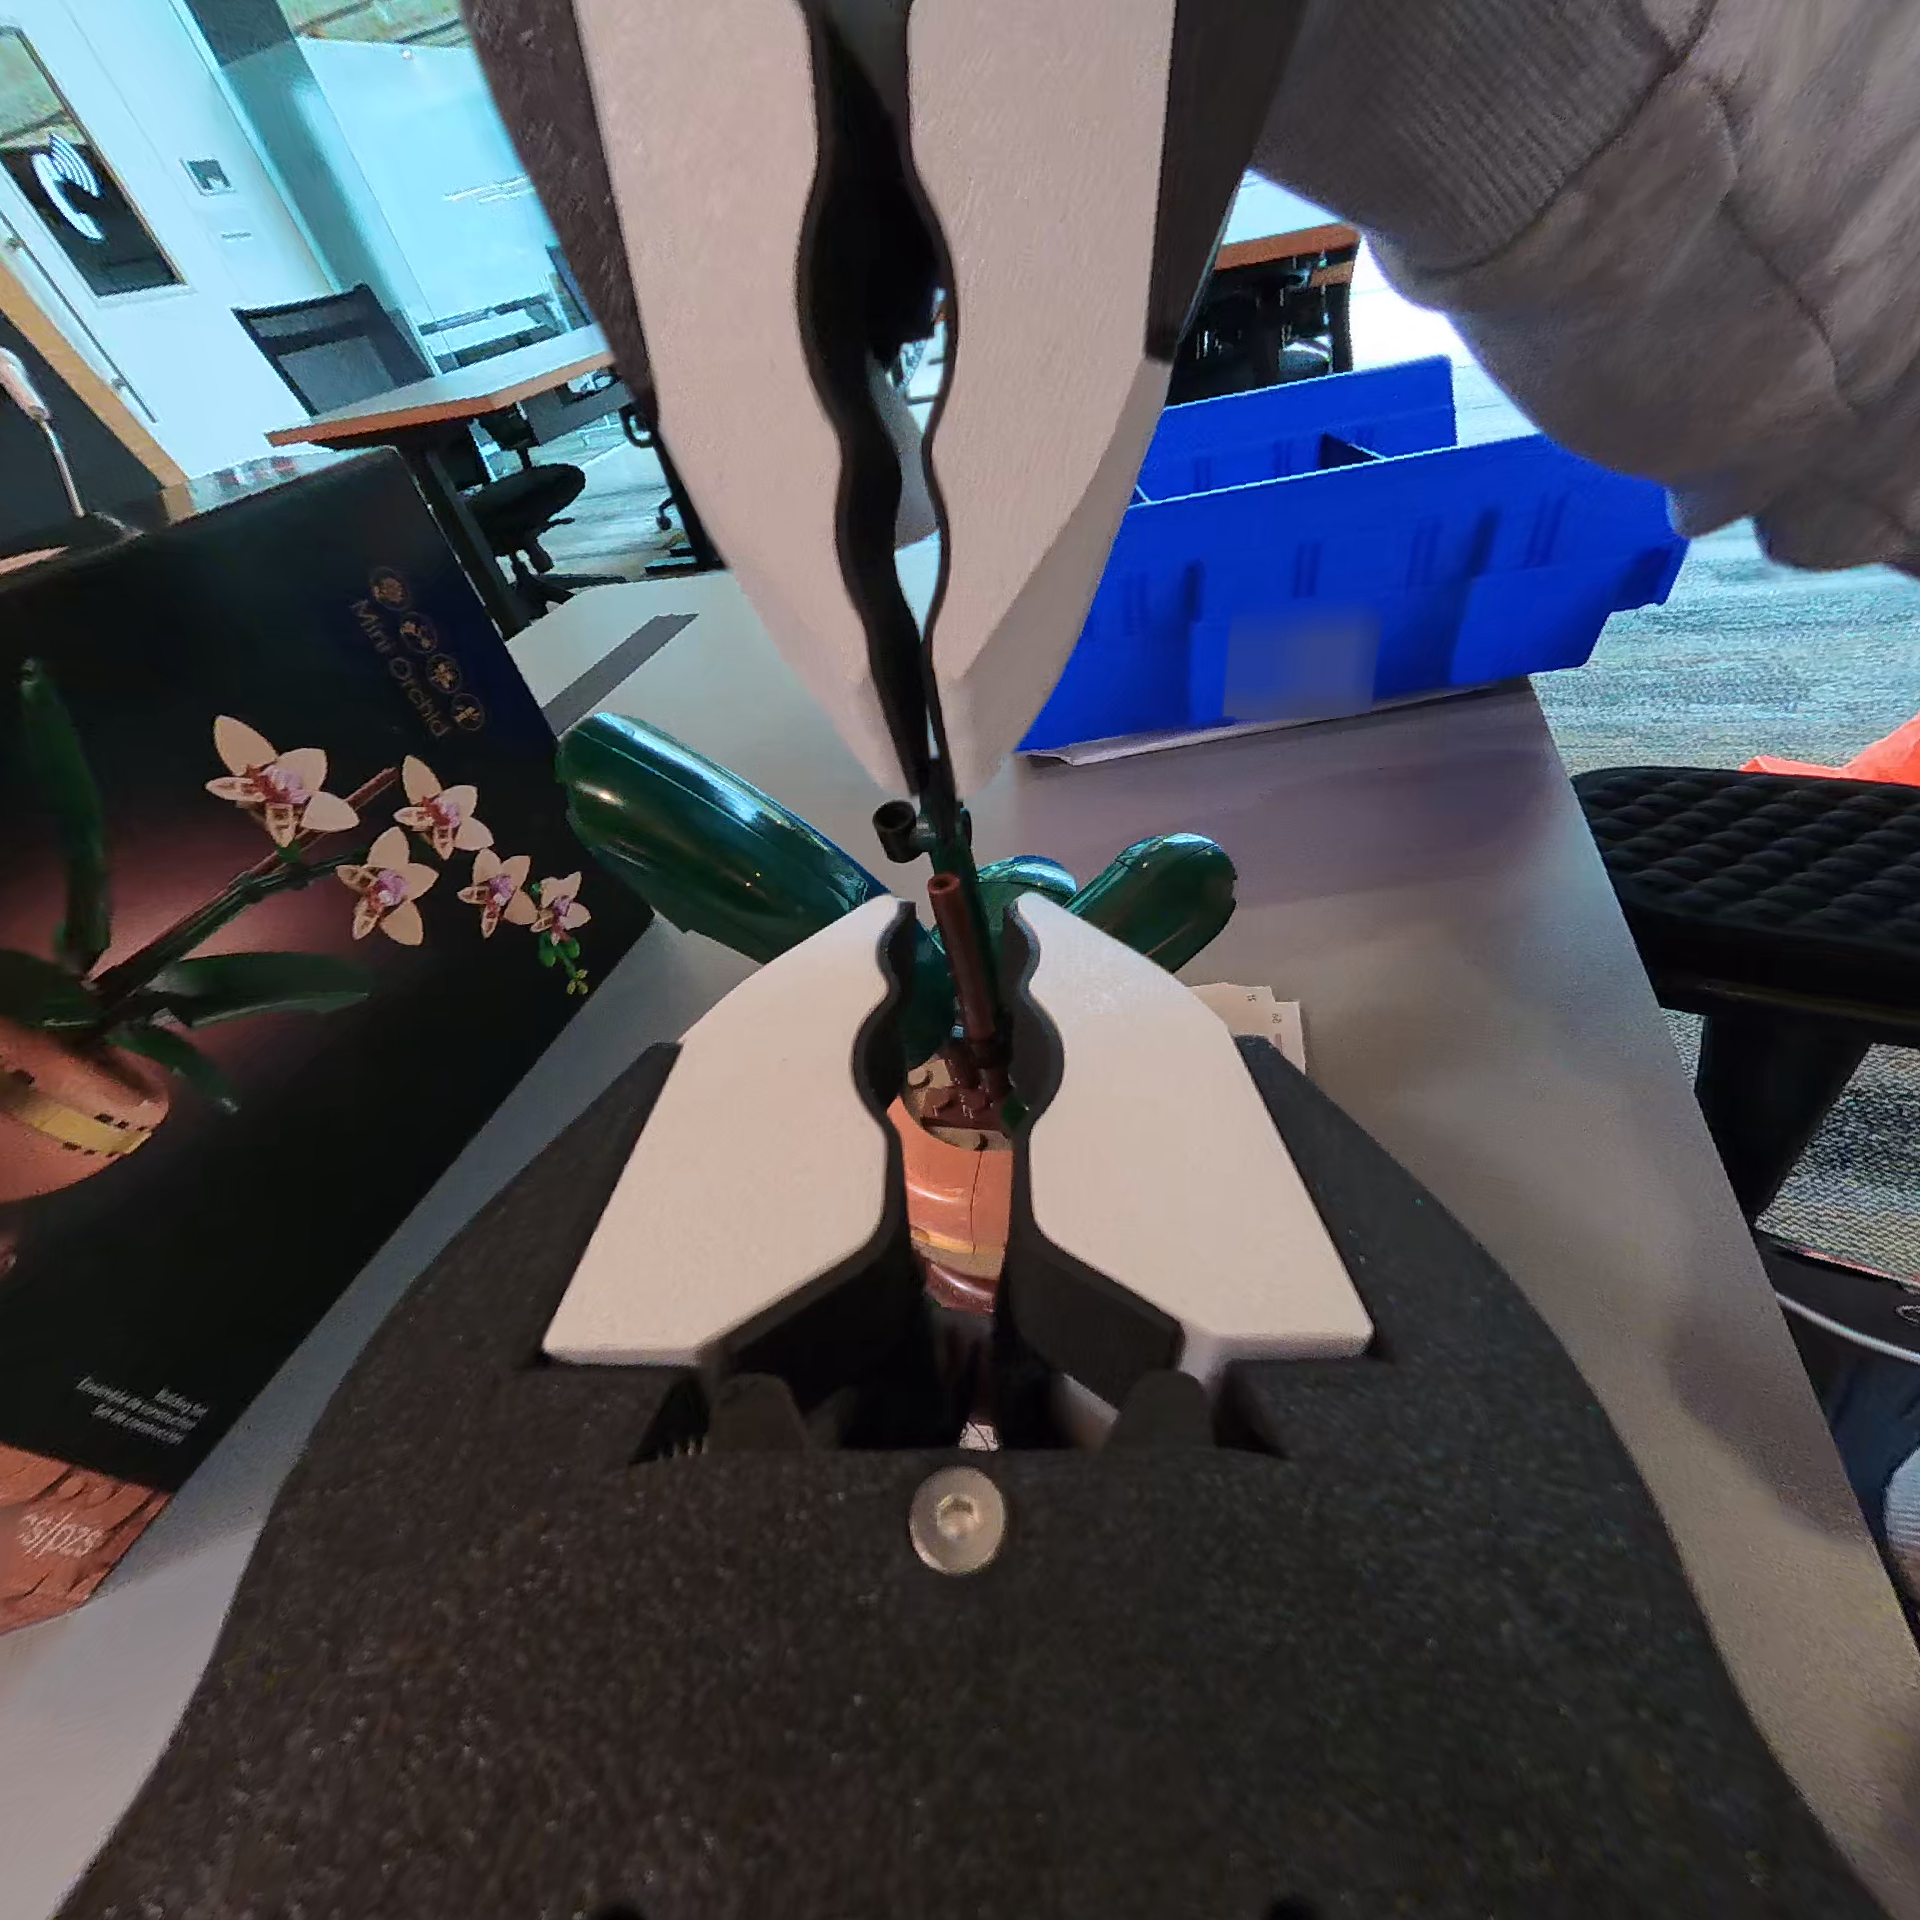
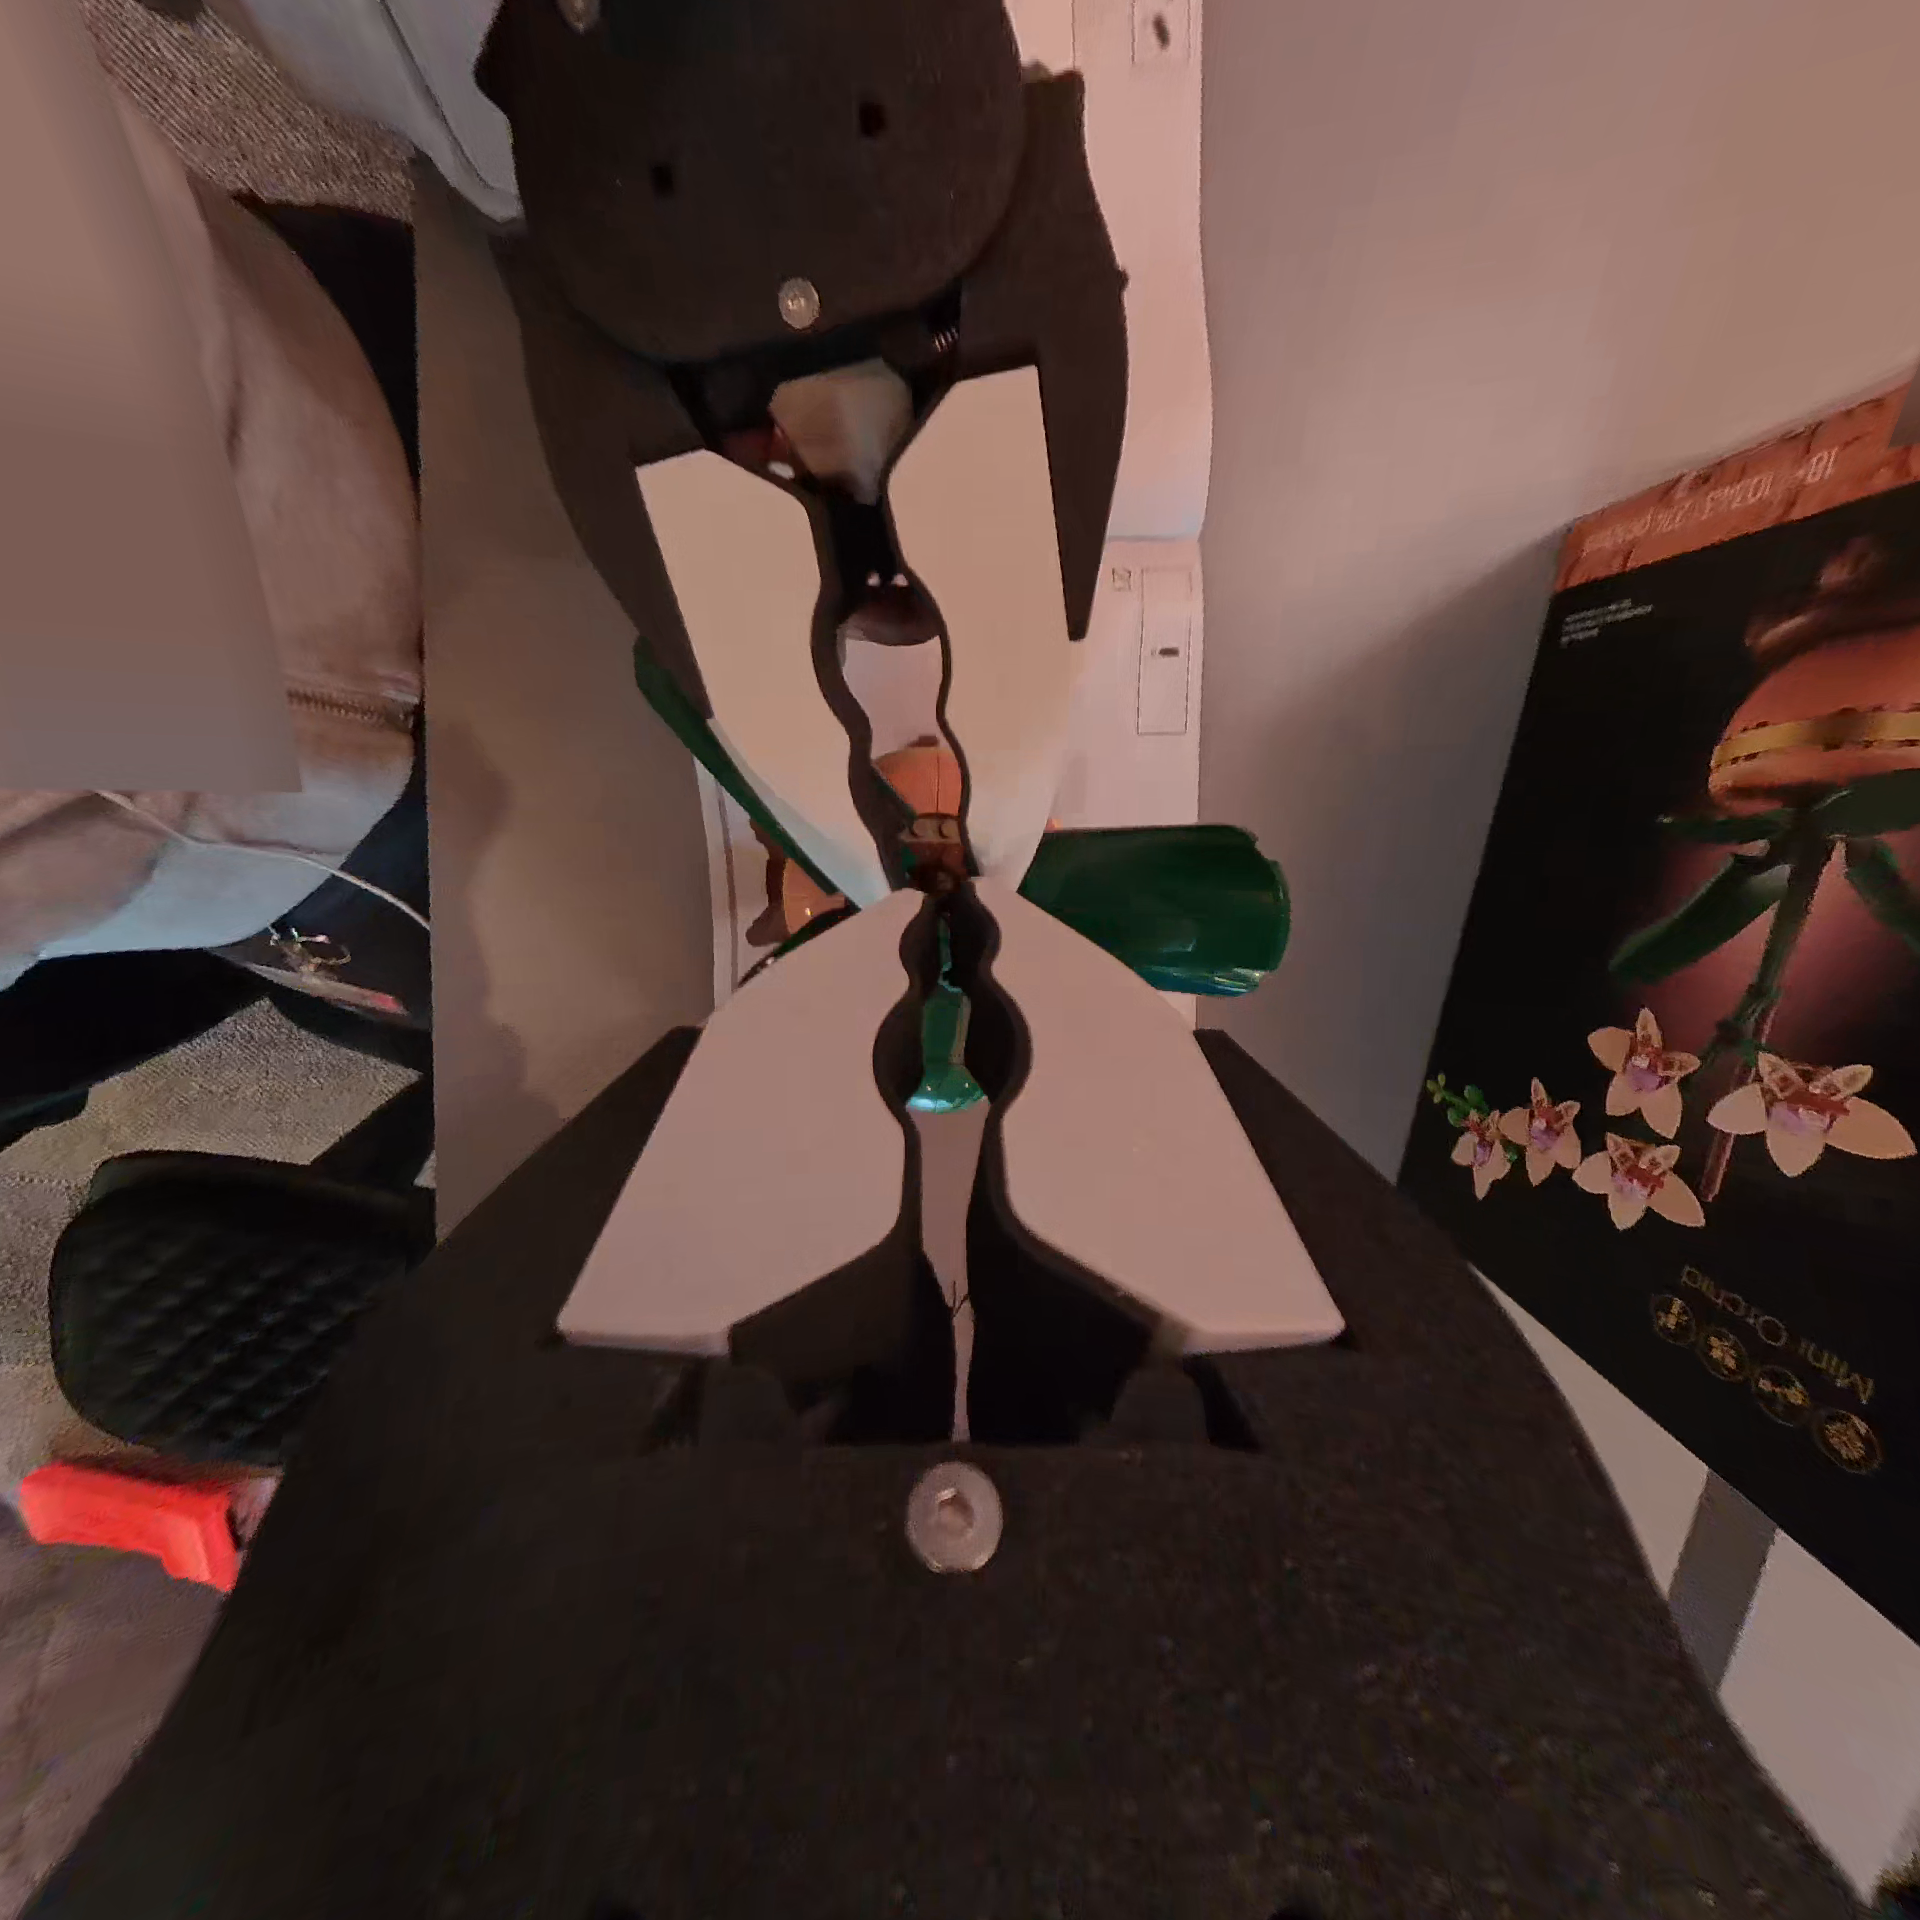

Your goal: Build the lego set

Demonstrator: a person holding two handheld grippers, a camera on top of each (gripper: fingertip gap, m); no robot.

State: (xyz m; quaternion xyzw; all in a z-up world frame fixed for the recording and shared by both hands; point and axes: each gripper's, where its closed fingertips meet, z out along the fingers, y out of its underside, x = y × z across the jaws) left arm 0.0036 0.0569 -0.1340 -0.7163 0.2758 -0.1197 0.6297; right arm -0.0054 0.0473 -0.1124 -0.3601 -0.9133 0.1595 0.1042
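Left claw (image 1: 958,920) nearly closed around the brown stem (image 1: 961,956); right claw (image 2: 951,914) pinches the green stem (image 2: 943,1039).

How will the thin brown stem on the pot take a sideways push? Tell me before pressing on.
The brown stem is thin and seated on small bricks atop the pot, so it probably pops loose rather than bends. Likely stiff and very light. The wide green leaves may make the model tip.

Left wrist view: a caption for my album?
Two grippers meet over a Lego orchid pot, the right gripper pinching a dark green stem.
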